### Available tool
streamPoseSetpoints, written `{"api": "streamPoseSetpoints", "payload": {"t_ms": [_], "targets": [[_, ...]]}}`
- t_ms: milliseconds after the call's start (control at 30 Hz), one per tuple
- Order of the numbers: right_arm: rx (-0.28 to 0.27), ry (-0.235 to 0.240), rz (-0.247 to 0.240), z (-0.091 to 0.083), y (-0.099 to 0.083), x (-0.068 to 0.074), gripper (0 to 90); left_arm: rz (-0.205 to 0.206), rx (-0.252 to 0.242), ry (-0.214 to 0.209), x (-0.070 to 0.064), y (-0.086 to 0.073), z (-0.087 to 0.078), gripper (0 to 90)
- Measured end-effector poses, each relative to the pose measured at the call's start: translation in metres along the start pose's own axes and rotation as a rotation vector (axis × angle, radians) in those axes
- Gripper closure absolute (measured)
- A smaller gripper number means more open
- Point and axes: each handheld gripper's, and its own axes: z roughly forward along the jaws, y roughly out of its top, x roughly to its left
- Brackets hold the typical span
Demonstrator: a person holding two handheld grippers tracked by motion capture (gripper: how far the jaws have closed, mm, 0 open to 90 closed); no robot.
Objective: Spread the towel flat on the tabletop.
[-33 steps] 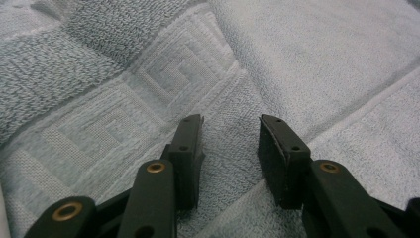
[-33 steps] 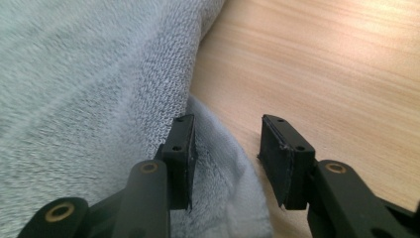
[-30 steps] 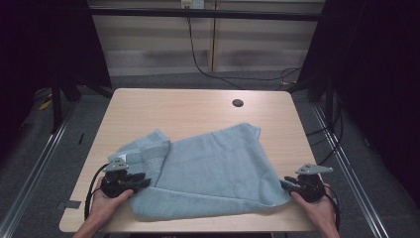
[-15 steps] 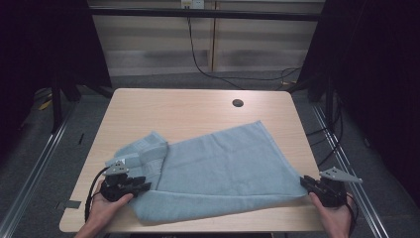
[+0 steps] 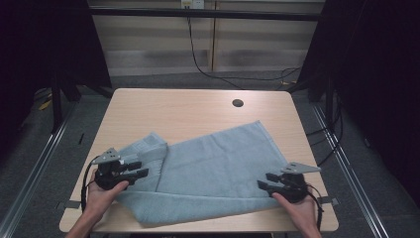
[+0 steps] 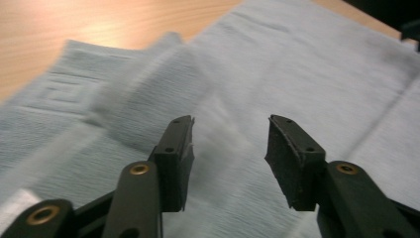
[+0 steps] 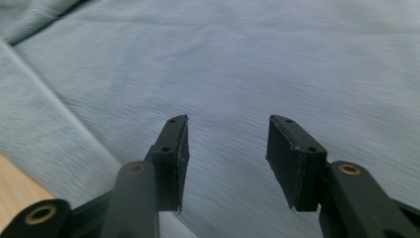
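The towel [image 5: 213, 173] was found spread across the table's [image 5: 188, 109] near half, its left end folded over. Both the left gripper [image 5: 141, 168] and right gripper [image 5: 262, 185] were held apart, gripping nothing; smoothing judged unfinished.

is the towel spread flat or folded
Partly folded. The towel lies mostly spread on the table, but its left end is doubled over in a flap, and a fold runs along the near edge.
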Motion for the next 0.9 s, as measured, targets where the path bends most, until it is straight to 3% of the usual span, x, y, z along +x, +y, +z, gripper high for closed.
{"api": "streamPoseSetpoints", "payload": {"t_ms": [33, 67, 133, 167, 233, 333, 400, 533, 567, 633, 833, 867, 900], "targets": [[0.000, 0.000, 0.000, 0.000, 0.000, 0.000, 50.1, 0.000, 0.000, 0.000, 0.000, 0.000, 0.000, 50.4], [0.039, 0.036, -0.025, 0.018, 0.004, 0.012, 49.2, -0.023, 0.001, 0.041, 0.013, 0.000, 0.004, 48.9], [0.078, 0.050, -0.066, 0.033, 0.005, 0.023, 47.3, -0.048, 0.018, 0.073, 0.024, -0.006, 0.009, 46.9], [0.100, 0.051, -0.089, 0.039, 0.005, 0.028, 46.9, -0.055, 0.037, 0.065, 0.028, -0.009, 0.013, 45.0], [0.140, 0.027, -0.121, 0.050, 0.004, 0.033, 46.3, -0.032, 0.073, 0.076, 0.031, -0.016, 0.019, 44.4], [0.130, -0.022, -0.160, 0.055, 0.006, 0.033, 55.0, 0.000, 0.079, 0.091, 0.028, -0.019, 0.021, 46.1], [0.126, -0.042, -0.162, 0.058, 0.009, 0.028, 55.8, 0.010, 0.094, 0.091, 0.026, -0.017, 0.021, 60.2], [0.118, -0.067, -0.144, 0.065, 0.019, 0.010, 58.2, 0.014, 0.106, 0.068, 0.022, -0.019, 0.019, 71.1], [0.120, -0.074, -0.140, 0.068, 0.022, 0.005, 58.2, 0.005, 0.106, 0.043, 0.019, -0.021, 0.019, 72.4], [0.117, -0.087, -0.125, 0.073, 0.029, -0.007, 58.3, 0.013, 0.109, 0.033, 0.017, -0.022, 0.019, 72.6], [0.097, -0.138, -0.080, 0.089, 0.048, -0.043, 57.8, 0.025, 0.129, -0.072, -0.006, -0.024, 0.021, 70.7], [0.097, -0.138, -0.080, 0.089, 0.048, -0.043, 57.8, 0.025, 0.129, -0.072, -0.006, -0.024, 0.021, 70.7], [0.092, -0.143, -0.067, 0.094, 0.054, -0.052, 57.1, 0.037, 0.134, -0.079, -0.010, -0.025, 0.022, 70.6]]}}
